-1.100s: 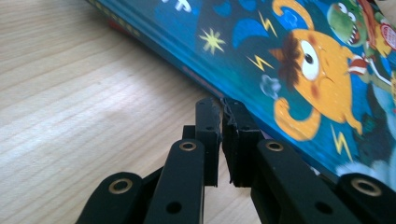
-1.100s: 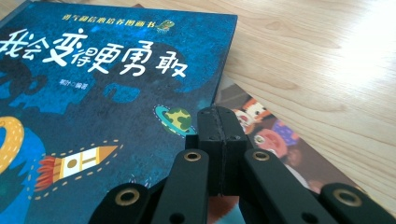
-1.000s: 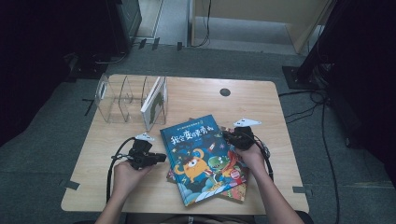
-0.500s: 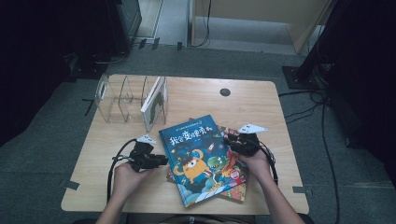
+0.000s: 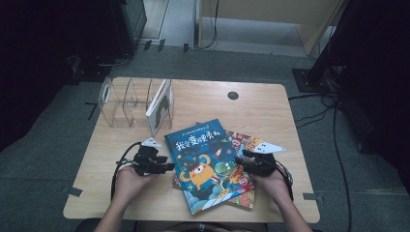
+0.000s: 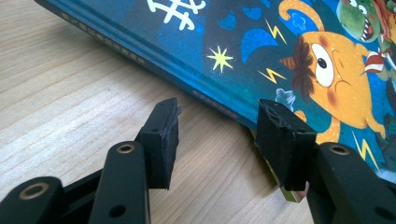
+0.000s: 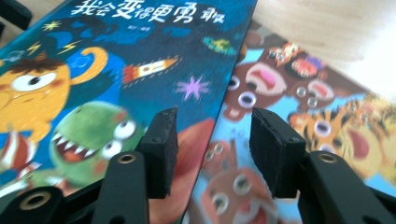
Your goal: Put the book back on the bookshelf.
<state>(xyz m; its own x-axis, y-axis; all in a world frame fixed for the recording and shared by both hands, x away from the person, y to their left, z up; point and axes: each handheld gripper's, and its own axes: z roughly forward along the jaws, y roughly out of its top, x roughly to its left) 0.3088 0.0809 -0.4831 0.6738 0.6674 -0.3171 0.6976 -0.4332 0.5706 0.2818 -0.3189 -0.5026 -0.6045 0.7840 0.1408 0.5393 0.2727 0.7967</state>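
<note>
Blue book (image 5: 205,163) lies near the desk (image 5: 251,108) front edge, atop another book (image 5: 244,143). Left tool (image 5: 169,166) at its spine, right tool (image 5: 240,161) over its opposite edge. Both have just been opening, jaws parted, nothing gripped.

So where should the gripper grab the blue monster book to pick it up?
Probably the spine edge of the blue monster book, coming in level from the left, where the left gripper waits open. The book lies flat on another book, so its spine edge sits raised off the table.

Lab-like recording room, lone wooden table (image 5: 270,111), grey carpet (image 5: 58,159), taped floor cables (image 5: 333,140), dark equipment stands (image 5: 329,58)
</note>
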